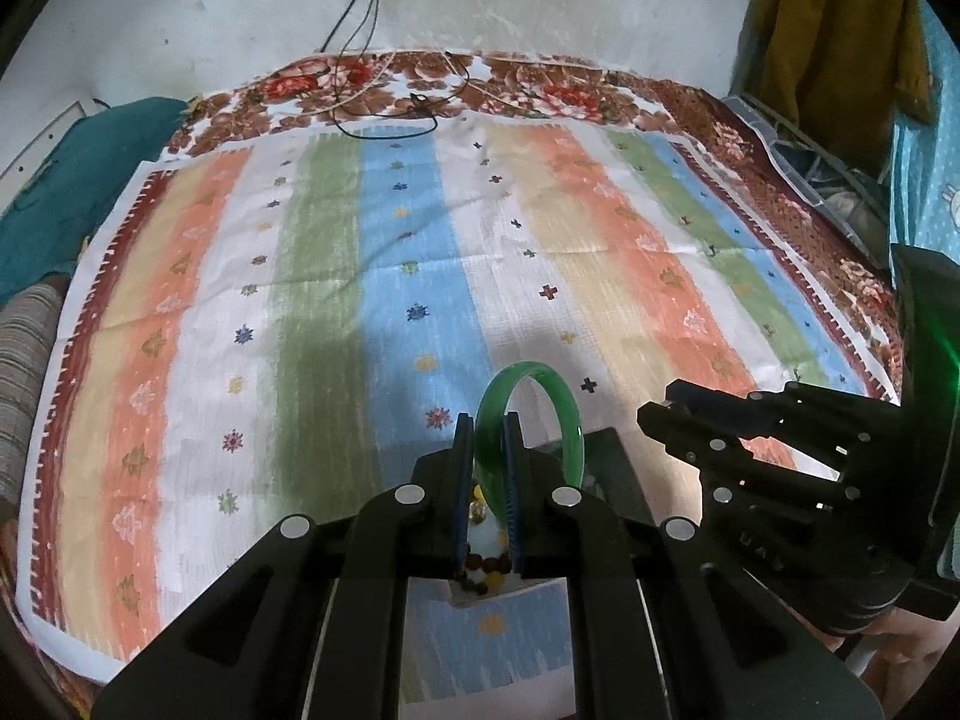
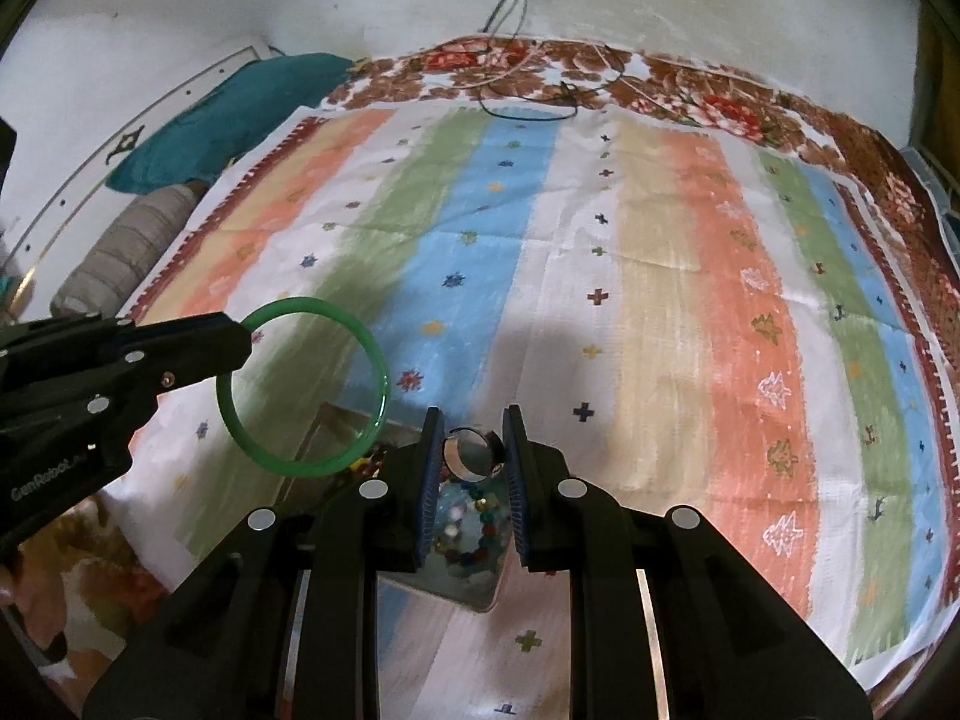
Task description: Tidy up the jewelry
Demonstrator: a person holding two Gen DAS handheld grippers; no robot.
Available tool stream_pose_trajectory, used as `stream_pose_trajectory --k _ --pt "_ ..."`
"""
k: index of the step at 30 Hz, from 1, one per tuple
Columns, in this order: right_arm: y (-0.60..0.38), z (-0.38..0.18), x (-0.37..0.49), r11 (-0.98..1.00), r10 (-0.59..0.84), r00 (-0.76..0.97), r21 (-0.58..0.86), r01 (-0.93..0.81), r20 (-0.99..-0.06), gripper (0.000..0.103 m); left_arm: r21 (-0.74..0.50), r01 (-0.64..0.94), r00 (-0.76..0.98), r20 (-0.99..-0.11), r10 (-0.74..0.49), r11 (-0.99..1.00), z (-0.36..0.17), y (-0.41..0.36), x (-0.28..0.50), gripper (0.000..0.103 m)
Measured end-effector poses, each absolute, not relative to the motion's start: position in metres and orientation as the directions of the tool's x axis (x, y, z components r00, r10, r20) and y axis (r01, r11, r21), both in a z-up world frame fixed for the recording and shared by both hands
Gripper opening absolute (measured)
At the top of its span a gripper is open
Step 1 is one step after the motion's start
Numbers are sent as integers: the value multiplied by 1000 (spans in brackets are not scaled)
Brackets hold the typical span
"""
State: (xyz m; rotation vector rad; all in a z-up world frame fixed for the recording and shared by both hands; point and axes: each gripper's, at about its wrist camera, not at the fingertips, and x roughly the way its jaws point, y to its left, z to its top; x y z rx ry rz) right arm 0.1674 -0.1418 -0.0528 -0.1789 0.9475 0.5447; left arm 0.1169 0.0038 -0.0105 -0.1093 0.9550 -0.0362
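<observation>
My left gripper point(image 1: 487, 438) is shut on a green bangle point(image 1: 570, 420), holding it upright above the striped cloth. It also shows in the right wrist view, where the left gripper point(image 2: 243, 339) pinches the bangle point(image 2: 360, 348) at its rim. My right gripper point(image 2: 474, 444) is shut on a silver ring point(image 2: 471, 453). Below both grippers lies a box point(image 2: 480, 594) with several coloured beads point(image 2: 468, 528); beads point(image 1: 480, 576) also show under the left fingers. The right gripper point(image 1: 654, 414) shows side-on in the left wrist view.
A striped cloth point(image 1: 336, 276) covers a floral blanket point(image 1: 540, 84). Black cables point(image 1: 384, 114) lie at the far edge by the white wall. A teal cloth point(image 2: 240, 114) and a striped pillow point(image 2: 120, 252) lie at the left.
</observation>
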Motion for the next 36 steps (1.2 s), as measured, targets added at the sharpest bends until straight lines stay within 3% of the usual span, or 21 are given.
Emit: stream_pose_trajectory --k 8,9,10,11,15,20,25,36 --pt "-136 -59 161 832 381 417 110 -544 -825 22 -95 -19 568 -821 -68 995 -15 0 114 10" --pt "-136 -60 160 833 380 412 112 -543 -828 30 -95 -22 564 -823 -66 995 -16 0 115 11" --pt "-137 -61 161 836 376 414 110 -538 -829 41 -87 -23 560 -827 -59 996 -18 0 116 18" --pt "-138 -60 161 837 375 417 109 -536 -828 43 -84 -25 560 -827 -56 996 -18 1 116 21" --pt "-143 -59 162 846 377 419 123 -520 -826 46 -101 -51 566 -823 -55 994 -15 10 114 26" --pt "-150 -56 157 850 384 429 131 -511 -818 54 -122 -60 568 -820 -66 991 -13 15 103 45" --pt "-161 -51 147 858 367 465 101 -504 -805 63 -57 -37 571 -821 -26 998 -16 3 87 61" --pt "-175 -50 126 859 350 507 55 -508 -788 76 -69 -30 569 -822 -39 997 -17 -3 61 87"
